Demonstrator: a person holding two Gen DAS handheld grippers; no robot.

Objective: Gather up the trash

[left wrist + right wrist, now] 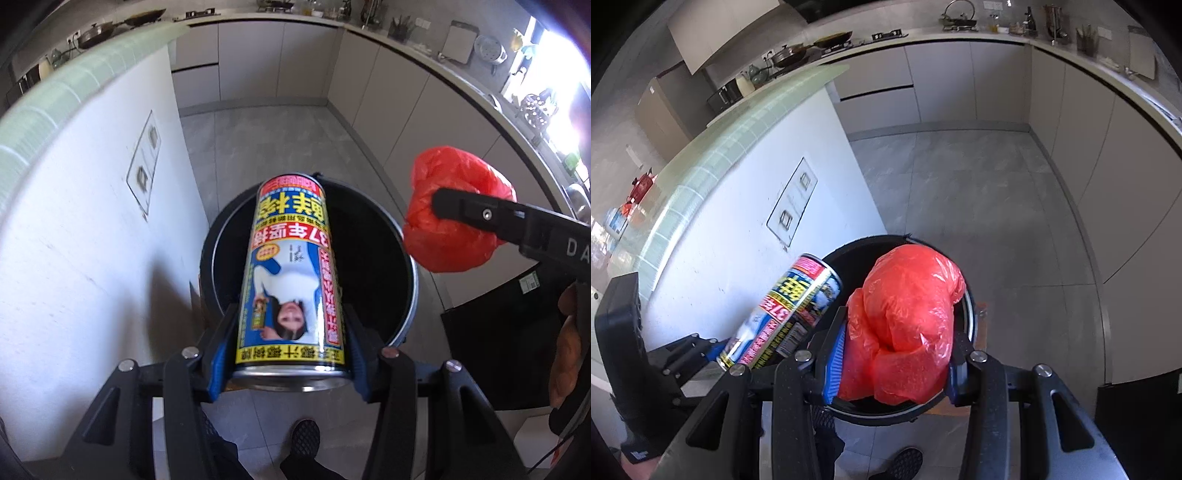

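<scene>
Red plastic bag (905,325) and printed can (291,280), each clenched in jaws, hang above the black bin (406,258). The drop step is in hand; next, both jaws likely need to release over its mouth.

A round black bin (410,280) stands on the grey tiled floor (258,147).

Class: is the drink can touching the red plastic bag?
Apart. The left wrist view shows grey floor between the can and the red plastic bag.
</scene>
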